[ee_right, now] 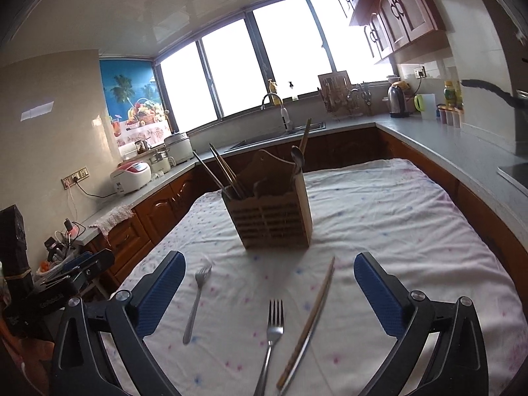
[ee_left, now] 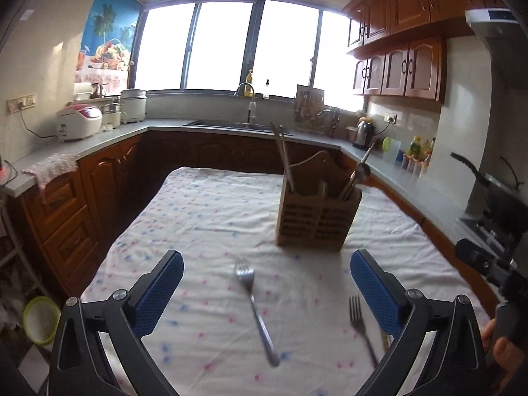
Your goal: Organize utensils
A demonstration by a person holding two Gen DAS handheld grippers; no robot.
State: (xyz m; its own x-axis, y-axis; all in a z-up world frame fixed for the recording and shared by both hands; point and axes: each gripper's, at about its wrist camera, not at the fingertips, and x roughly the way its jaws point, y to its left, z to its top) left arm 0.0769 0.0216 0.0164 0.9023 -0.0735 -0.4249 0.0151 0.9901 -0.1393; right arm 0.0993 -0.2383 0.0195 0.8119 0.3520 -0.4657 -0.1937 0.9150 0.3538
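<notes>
Two stainless-steel forks and one pair of long tan wooden chopsticks lie flat on the table. The first steel fork [ee_left: 255, 310] [ee_right: 197, 300] has its long axis running away from the cameras, tines toward the holder, handle toward the near edge. The second steel fork [ee_left: 359, 325] [ee_right: 272, 336] lies roughly parallel to it, tines also pointing away. The wooden chopsticks [ee_right: 308, 323] lie just beside the second fork on its right, long axis tilted slightly rightward at the far end.

The slatted brown wooden utensil holder [ee_left: 316, 217] [ee_right: 270, 217] stands upright beyond the forks, well apart from them. Chopsticks and a metal spoon stand in its compartments, leaning outward.

The left gripper [ee_left: 267, 283] has its blue-padded jaws spread fully wide, holding nothing; the first fork lies below and between them, untouched. The right gripper [ee_right: 269, 287] is likewise spread fully wide and empty, above the second fork and the chopsticks.

The table is covered by a white cloth with pink and blue speckles [ee_left: 211, 217] [ee_right: 379, 217]. Around it run grey countertops on brown wooden cabinets, with a sink and tap below a bright window.
</notes>
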